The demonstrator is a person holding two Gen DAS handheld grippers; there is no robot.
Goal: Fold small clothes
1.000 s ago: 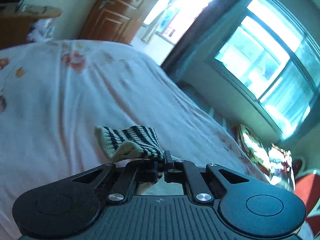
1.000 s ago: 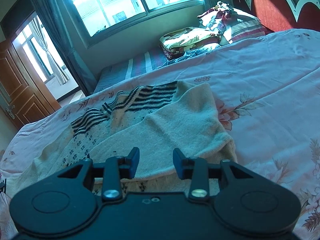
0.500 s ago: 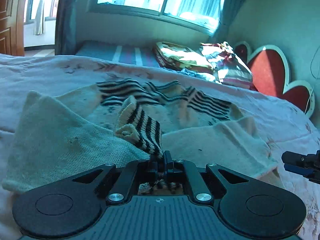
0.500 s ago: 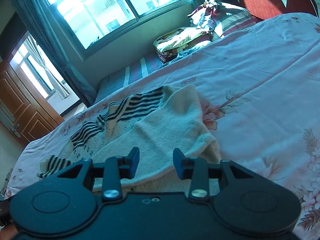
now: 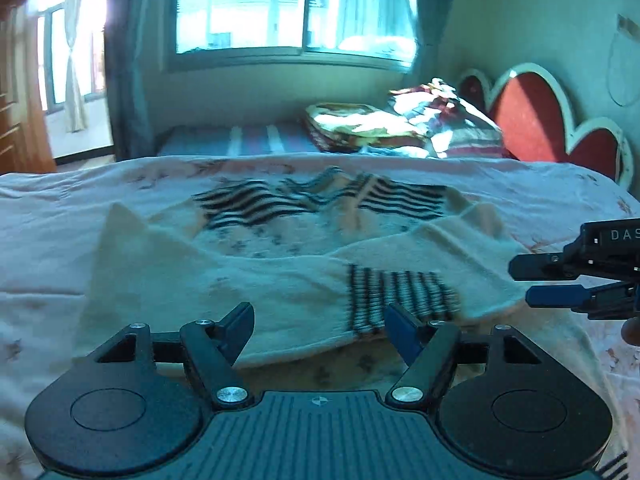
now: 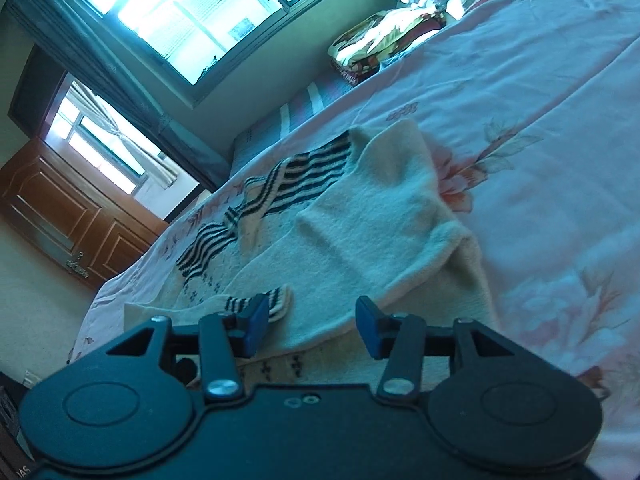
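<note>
While your left gripper (image 5: 320, 330) stands wide open and holds nothing, its 2 fingers straddle the sweater's (image 5: 288, 240) folded striped cuff (image 5: 400, 294). Your right gripper (image 6: 308, 326), likewise open and empty, hovers over the sweater spread on the floral bedsheet (image 6: 540, 92).

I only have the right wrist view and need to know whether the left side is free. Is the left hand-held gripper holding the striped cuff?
Observer: No. The left wrist view shows the left hand-held gripper open and empty. The striped cuff lies on the sweater just ahead of its right finger.
Operator: How does my hand-held gripper sit, seen from there?
Observer: The right hand-held gripper comes in from the right, turned sideways with its fingers apart, beside the sweater's folded right edge. I cannot tell whether it touches.
</note>
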